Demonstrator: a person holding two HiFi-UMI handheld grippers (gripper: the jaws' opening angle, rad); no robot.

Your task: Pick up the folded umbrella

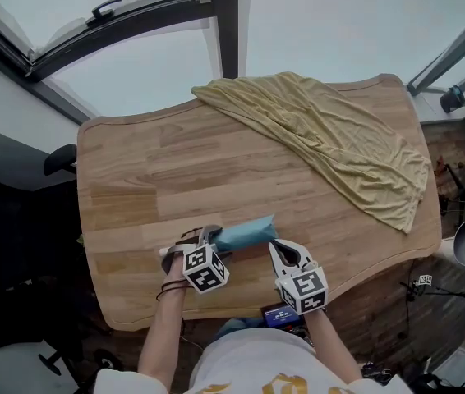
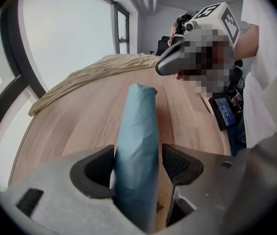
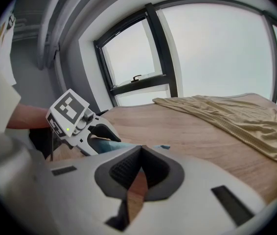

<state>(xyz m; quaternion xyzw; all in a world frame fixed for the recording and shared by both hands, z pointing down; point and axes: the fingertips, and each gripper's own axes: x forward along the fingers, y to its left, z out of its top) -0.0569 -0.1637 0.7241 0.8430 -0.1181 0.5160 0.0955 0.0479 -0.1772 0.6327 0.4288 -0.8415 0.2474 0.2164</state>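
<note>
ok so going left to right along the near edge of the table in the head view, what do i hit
left tool → folded umbrella → right tool; the yellow cloth spans too wide to place

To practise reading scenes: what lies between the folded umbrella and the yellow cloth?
Only bare wooden table separates the folded umbrella from the yellow cloth, shown in the head view.

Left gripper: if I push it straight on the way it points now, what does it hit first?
The folded umbrella: it lies between the left gripper's open fingers and would slide deeper between them. The wooden table just beneath probably comes next, though depth is unclear.
</note>
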